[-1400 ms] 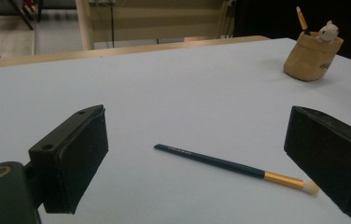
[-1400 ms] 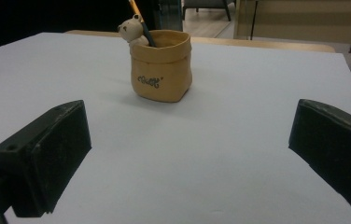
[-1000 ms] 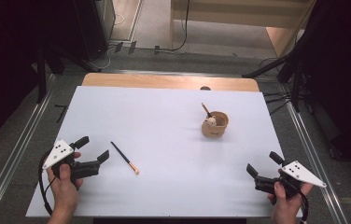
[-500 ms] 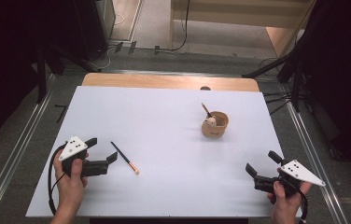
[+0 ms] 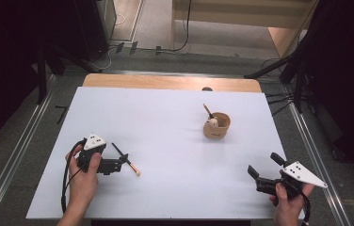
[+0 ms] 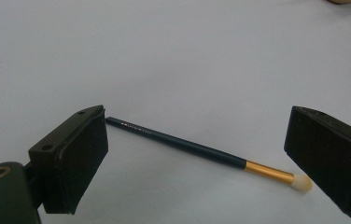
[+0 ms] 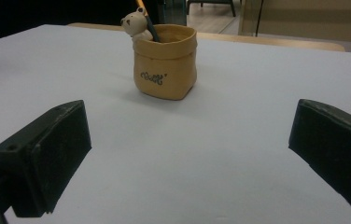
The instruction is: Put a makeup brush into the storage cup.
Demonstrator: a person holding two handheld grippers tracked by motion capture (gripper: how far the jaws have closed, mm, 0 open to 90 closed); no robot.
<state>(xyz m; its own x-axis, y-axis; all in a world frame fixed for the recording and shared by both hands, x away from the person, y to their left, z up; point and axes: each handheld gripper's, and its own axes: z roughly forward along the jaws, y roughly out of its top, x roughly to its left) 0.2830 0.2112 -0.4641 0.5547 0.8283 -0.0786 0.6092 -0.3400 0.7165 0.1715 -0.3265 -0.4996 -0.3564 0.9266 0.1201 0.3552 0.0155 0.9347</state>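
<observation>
A thin dark makeup brush (image 5: 127,161) (image 6: 197,149) with a gold ferrule and a pale tip lies flat on the white table (image 5: 165,122), front left. My left gripper (image 5: 120,163) (image 6: 196,135) is open, low over the table, with one jaw at each end of the brush and neither touching it. A tan pouch-shaped cup (image 5: 217,125) (image 7: 165,63) with a small bear figure (image 7: 134,24) on its rim stands at the right middle, and a second brush (image 5: 207,110) leans in it. My right gripper (image 5: 263,165) (image 7: 190,135) is open and holds nothing at the front right, pointing at the cup.
A strip of bare wood (image 5: 165,82) runs along the table's far edge. Metal rails (image 5: 29,136) flank the table on both sides, with dark stands and cables on the floor beyond.
My left gripper has slid right and forward until its open jaws straddle the lying brush. The right gripper has stayed almost still.
</observation>
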